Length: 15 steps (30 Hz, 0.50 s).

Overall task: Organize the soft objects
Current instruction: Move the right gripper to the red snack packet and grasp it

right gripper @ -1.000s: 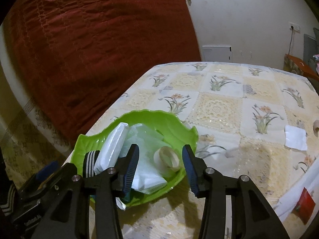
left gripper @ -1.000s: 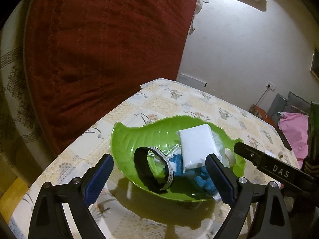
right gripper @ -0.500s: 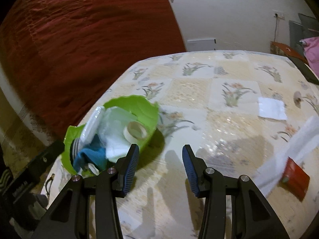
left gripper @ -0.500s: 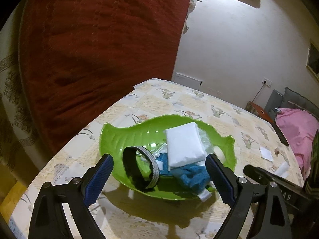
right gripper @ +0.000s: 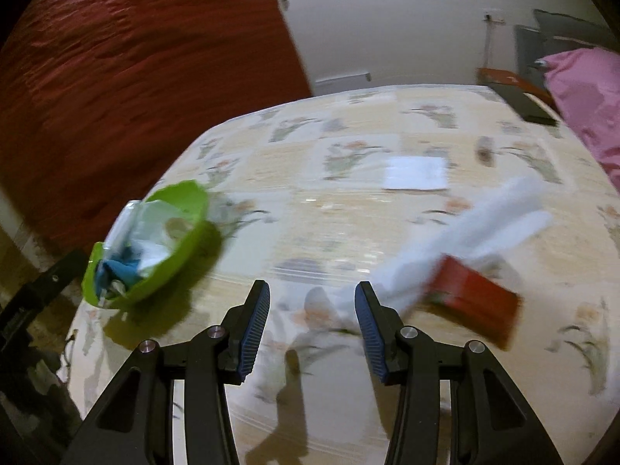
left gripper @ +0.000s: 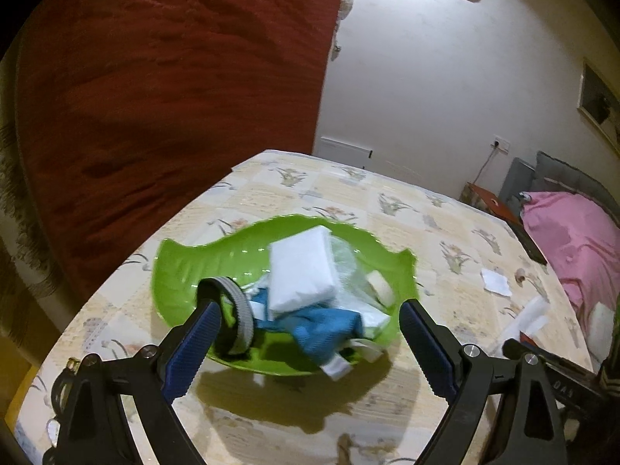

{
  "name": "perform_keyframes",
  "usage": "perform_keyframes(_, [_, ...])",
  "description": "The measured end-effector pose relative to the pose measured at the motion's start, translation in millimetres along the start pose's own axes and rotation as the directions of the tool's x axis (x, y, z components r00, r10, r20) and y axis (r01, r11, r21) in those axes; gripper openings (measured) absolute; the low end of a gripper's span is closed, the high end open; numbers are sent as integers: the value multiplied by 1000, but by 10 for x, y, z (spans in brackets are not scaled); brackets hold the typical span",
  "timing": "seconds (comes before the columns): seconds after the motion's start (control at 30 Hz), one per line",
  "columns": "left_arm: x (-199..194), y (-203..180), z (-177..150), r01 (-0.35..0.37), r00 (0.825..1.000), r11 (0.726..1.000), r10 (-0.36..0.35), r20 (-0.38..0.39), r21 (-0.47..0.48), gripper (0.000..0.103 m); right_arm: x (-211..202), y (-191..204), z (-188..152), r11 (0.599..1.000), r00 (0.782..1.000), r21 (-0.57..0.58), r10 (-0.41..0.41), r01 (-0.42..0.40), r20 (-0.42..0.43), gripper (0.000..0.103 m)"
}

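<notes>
From the left wrist, the left gripper (left gripper: 306,343) hangs with its blue ribbed fingers (left gripper: 193,343) spread wide and holding nothing, just short of the near rim of the glossy green leaf-shaped bowl (left gripper: 186,267) on the table (left gripper: 271,193). In the bowl lie a flat white pack (left gripper: 300,271), a crumpled blue cloth (left gripper: 321,327), a black and grey elastic band (left gripper: 238,310) standing on edge, and a small roll of tape (left gripper: 379,286). From the right wrist, blurred by motion, the right gripper (right gripper: 312,327) is likewise open and empty, pointed out over the floral table covering. Loose things lie ahead and to its right: a long white strip of soft material (right gripper: 465,236), running diagonally away to the upper right, just beside the right finger, with a red packet (right gripper: 474,302) over its near end, and farther off a square white pad (right gripper: 414,172). The right gripper is plainly the nearer to these, while the bowl sits well off to its left.
</notes>
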<state>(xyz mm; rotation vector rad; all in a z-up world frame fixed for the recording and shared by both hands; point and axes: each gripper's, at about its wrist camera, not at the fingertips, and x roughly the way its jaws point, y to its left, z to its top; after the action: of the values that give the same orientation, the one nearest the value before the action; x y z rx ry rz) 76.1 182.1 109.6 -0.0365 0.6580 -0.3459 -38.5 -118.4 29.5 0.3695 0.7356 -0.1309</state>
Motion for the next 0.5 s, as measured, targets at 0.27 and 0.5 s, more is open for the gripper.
perform_keyframes(0.27, [-13, -261, -40, 33, 999, 998, -33, -13, 44, 96, -165, -574, 4, 994, 995, 48, -102, 101, 15, 48])
perform_keyframes(0.5, [-17, -519, -105, 67, 997, 993, -64, -39, 92, 96, -168, -765, 110, 994, 995, 52, -98, 96, 27, 48])
